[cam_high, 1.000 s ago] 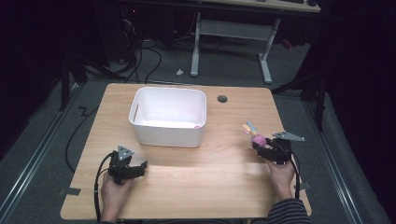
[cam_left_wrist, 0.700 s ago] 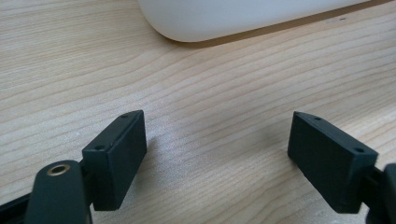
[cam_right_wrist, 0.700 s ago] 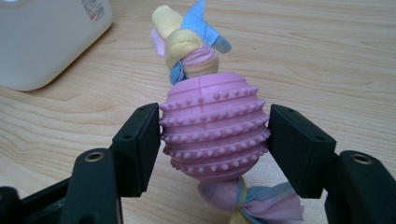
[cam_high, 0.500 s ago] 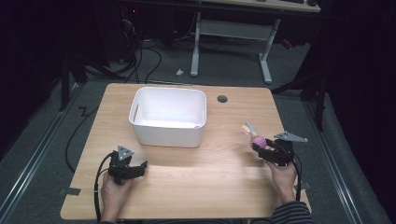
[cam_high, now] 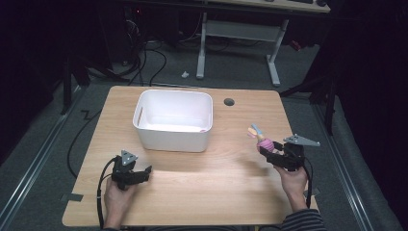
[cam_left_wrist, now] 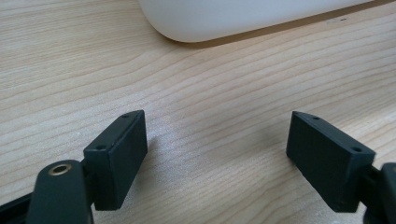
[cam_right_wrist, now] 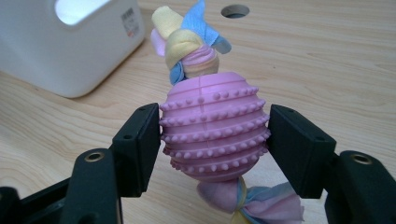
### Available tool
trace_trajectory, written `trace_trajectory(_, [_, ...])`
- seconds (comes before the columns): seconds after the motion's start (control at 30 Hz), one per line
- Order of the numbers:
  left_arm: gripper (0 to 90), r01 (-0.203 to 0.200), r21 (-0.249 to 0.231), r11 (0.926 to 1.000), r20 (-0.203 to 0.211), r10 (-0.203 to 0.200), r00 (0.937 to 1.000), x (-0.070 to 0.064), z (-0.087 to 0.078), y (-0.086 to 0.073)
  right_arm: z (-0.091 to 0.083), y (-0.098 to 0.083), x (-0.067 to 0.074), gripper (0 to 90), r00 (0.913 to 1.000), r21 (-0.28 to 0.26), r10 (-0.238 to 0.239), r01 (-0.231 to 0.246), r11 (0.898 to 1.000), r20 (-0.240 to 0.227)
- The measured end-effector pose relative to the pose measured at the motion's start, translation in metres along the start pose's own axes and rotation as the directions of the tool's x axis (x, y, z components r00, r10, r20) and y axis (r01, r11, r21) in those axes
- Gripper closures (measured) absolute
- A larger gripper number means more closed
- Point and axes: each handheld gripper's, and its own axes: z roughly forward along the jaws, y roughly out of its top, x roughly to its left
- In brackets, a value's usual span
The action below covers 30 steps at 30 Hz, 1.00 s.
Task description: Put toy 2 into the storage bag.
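Right gripper (cam_right_wrist: pixel 212 149) has its 2 jaws clamped on the pink studded toy (cam_right_wrist: pixel 214 133), so it's the carry step, next it needs lifting forward-left over the white bin (cam_high: pixel 173 120); left gripper (cam_left_wrist: pixel 217 154) sits wide open, empty

The right gripper (cam_high: pixel 270 153) holds a pink toy (cam_high: pixel 264 143) right of the white bin (cam_high: pixel 173 132).

You worked under overhead light that lit the table (cam_high: pixel 231 187) brightly while the room behind fell dark (soft shadows beneath the white bin (cam_high: pixel 173 120)); both gripper views looked sharp up close.
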Motion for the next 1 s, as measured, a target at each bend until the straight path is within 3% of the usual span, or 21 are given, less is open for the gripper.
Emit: trace_trajectory(1.0, [18.3, -0.006, 0.007, 1.0000, 0.008, 0.005, 0.9999, 0.000, 0.001, 0.000, -0.008, 0.028, 0.022, 36.5, 0.9969, -0.016, -0.045, 0.044, 0.999, -0.064])
